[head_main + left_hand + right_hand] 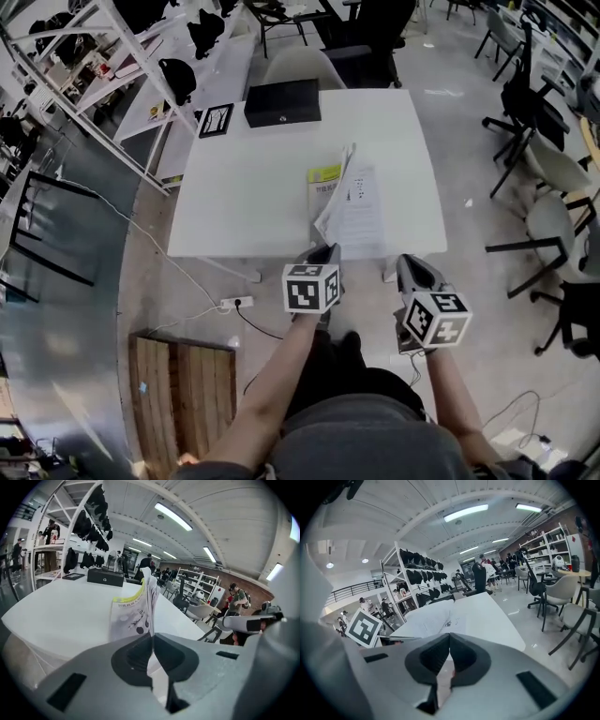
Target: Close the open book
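Lying near the front edge of the white table (244,197), the book (361,211) is open, and a bunch of its pages (149,590) stands up on end in the middle. The left gripper (326,251) has its jaws pinched tight on the near edge of those pages, and the thin paper runs right between them. The book looks light and floppy, like a thin soft-cover one, so the pages will likely bend, and they could slip or tear if pulled hard. A good place to hold it is the outer edge of the pages or cover, away from the spine — then it can be tipped over sideways. The right gripper (406,265) hangs near the book at the table's edge, jaws shut together with nothing in them — it could press the flat side down. Farther back on the table sit a black box (281,101) and a small framed card (217,120).
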`<control>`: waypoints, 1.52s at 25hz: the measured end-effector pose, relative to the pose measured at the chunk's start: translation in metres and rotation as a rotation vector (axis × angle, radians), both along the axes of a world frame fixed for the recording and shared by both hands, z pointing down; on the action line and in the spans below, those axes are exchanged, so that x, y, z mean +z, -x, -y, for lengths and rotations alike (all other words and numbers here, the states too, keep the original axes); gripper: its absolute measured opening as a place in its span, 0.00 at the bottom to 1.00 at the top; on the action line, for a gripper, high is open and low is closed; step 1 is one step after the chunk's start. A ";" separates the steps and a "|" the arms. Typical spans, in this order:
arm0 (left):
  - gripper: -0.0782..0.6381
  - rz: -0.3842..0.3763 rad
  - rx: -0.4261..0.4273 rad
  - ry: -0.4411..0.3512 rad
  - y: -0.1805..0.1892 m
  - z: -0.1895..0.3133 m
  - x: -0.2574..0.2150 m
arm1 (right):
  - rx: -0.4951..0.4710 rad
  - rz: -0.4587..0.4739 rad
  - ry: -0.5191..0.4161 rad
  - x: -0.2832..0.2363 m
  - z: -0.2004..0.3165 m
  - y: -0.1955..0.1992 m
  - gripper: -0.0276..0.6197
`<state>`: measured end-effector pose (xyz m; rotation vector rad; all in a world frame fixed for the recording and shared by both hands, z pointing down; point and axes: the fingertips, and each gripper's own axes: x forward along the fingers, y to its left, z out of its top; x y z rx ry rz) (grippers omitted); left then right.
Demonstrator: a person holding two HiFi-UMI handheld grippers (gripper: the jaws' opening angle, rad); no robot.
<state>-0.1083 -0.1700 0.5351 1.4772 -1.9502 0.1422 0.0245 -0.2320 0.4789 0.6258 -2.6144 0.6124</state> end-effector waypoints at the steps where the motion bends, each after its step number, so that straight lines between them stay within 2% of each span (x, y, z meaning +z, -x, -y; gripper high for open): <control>1: 0.13 0.008 0.013 0.013 -0.002 0.002 0.002 | 0.008 -0.001 -0.001 0.000 0.001 -0.003 0.05; 12: 0.13 0.093 0.144 0.149 -0.016 0.013 0.022 | 0.062 -0.005 0.008 0.001 0.008 -0.017 0.05; 30: 0.14 0.197 0.250 0.261 -0.029 0.023 0.039 | 0.095 -0.006 0.018 0.003 0.008 -0.027 0.05; 38: 0.18 0.235 0.297 0.296 -0.034 0.026 0.046 | 0.115 -0.017 0.021 0.006 0.010 -0.033 0.05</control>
